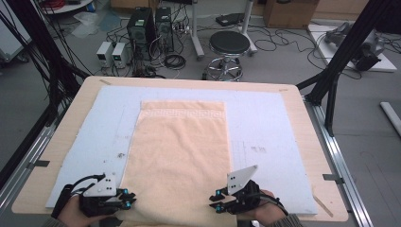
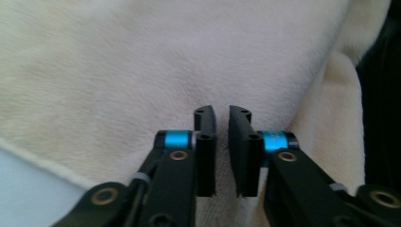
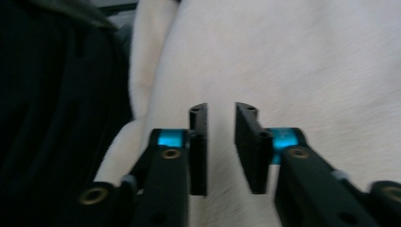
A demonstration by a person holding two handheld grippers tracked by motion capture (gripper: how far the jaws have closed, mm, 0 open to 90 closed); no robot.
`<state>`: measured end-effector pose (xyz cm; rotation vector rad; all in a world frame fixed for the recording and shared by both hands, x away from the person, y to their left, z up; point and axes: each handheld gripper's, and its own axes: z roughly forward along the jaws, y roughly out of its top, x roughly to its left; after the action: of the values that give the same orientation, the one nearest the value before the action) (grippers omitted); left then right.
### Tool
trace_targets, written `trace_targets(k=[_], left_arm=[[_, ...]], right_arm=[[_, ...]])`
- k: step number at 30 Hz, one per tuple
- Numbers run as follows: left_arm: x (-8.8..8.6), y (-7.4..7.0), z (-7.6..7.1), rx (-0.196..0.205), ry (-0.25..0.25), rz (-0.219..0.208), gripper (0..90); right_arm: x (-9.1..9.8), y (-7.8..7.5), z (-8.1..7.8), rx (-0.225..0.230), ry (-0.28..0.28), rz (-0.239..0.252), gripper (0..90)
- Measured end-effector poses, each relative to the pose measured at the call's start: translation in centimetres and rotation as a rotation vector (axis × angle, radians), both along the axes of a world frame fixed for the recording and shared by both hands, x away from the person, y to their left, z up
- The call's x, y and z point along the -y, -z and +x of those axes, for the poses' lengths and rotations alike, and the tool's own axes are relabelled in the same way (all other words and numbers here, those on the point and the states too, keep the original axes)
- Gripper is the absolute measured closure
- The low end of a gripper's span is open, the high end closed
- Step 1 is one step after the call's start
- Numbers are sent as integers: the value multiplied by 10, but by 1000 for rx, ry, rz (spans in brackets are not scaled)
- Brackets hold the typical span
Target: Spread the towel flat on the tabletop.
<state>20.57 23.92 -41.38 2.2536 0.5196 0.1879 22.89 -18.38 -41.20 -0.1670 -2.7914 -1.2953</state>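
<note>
Evidently the cream terry towel (image 1: pixel 179 156) lies flat and lengthwise on the pale blue mat (image 1: pixel 265 123), patterned band at the far end, near edge hanging over the table's (image 1: pixel 307 142) front (toward the person). The left gripper (image 1: pixel 126 201) and right gripper (image 1: pixel 215 202) sit at its two near corners. In both gripper views the jaws stand narrowly apart over the pile, a gap showing between them, nothing pinched. So I judge folding has barely begun: corners reached, not yet gripped, every fold left.

A towel (image 1: pixel 182 156) lies mid-frame on a mat (image 1: pixel 265 123) covering the table (image 1: pixel 307 137); two grippers sit at its lower corners, left gripper (image 1: pixel 128 200) and right gripper (image 1: pixel 215 201).
</note>
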Motion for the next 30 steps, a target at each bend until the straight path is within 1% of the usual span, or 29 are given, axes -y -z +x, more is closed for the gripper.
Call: trace_targets(k=[1, 3, 4, 5, 6, 7, 9, 10, 11, 12, 13, 14, 15, 16, 17, 19, 20, 22, 23, 24, 25, 27, 28, 29, 30], left_arm=[[-1, 0, 4, 0, -12, -9, 691], [-1, 2, 10, 5, -18, -21, 661], [1, 5, 13, 6, -20, -20, 637], [3, 8, 15, 3, -15, -11, 620], [5, 11, 17, -1, -15, -3, 611], [7, 16, 19, -1, -13, 13, 600], [9, 22, 21, -2, -15, 38, 595], [8, 23, 21, 7, -19, 24, 601], [7, 23, 21, 5, -31, 16, 629], [6, 23, 21, 1, -31, 11, 675], [5, 24, 21, 0, -32, 4, 723], [5, 24, 20, -2, -37, -2, 756], [5, 24, 20, -1, -37, 2, 781], [6, 24, 19, 0, -34, 1, 802], [7, 24, 18, 4, -34, 4, 824], [7, 24, 17, 6, -32, 6, 841], [6, 23, 16, 1, -31, 9, 845], [5, 23, 14, -12, -30, 1, 849], [4, 22, 12, -21, -19, 3, 850], [3, 22, 10, -23, -12, 6, 849], [3, 22, 9, -29, -6, 1, 850], [1, 21, 5, -41, 8, 4, 849], [0, 21, 4, -43, 11, 0, 847], [0, 20, 4, -44, 14, 5, 842], [-1, 20, 4, -43, 5, -2, 830]], right_arm=[[1, -2, 4, 16, 23, -14, 694], [2, -1, 12, 48, 62, -47, 659], [4, 0, 18, 70, 88, -63, 649], [5, 3, 25, 78, 111, -70, 635], [8, 7, 31, 74, 139, -66, 630], [11, 10, 37, 65, 162, -70, 624], [16, 18, 47, 50, 206, -87, 623], [17, 20, 49, 51, 210, -98, 633], [17, 24, 51, 49, 212, -113, 648], [19, 25, 51, 44, 218, -98, 676], [19, 26, 51, 49, 214, -95, 723], [20, 26, 51, 44, 206, -93, 768], [20, 26, 52, 43, 189, -91, 798], [20, 26, 52, 37, 186, -87, 838], [19, 26, 52, 27, 173, -86, 852], [19, 26, 50, 34, 169, -90, 856], [19, 25, 49, 36, 169, -91, 857], [20, 25, 46, 40, 163, -94, 857], [20, 25, 45, 42, 166, -93, 856], [21, 24, 43, 33, 170, -96, 854], [21, 24, 42, 34, 171, -95, 850], [21, 24, 38, 27, 171, -92, 838], [22, 24, 36, 23, 166, -93, 827], [22, 24, 35, 22, 164, -87, 807], [23, 23, 33, 18, 170, -86, 782]])
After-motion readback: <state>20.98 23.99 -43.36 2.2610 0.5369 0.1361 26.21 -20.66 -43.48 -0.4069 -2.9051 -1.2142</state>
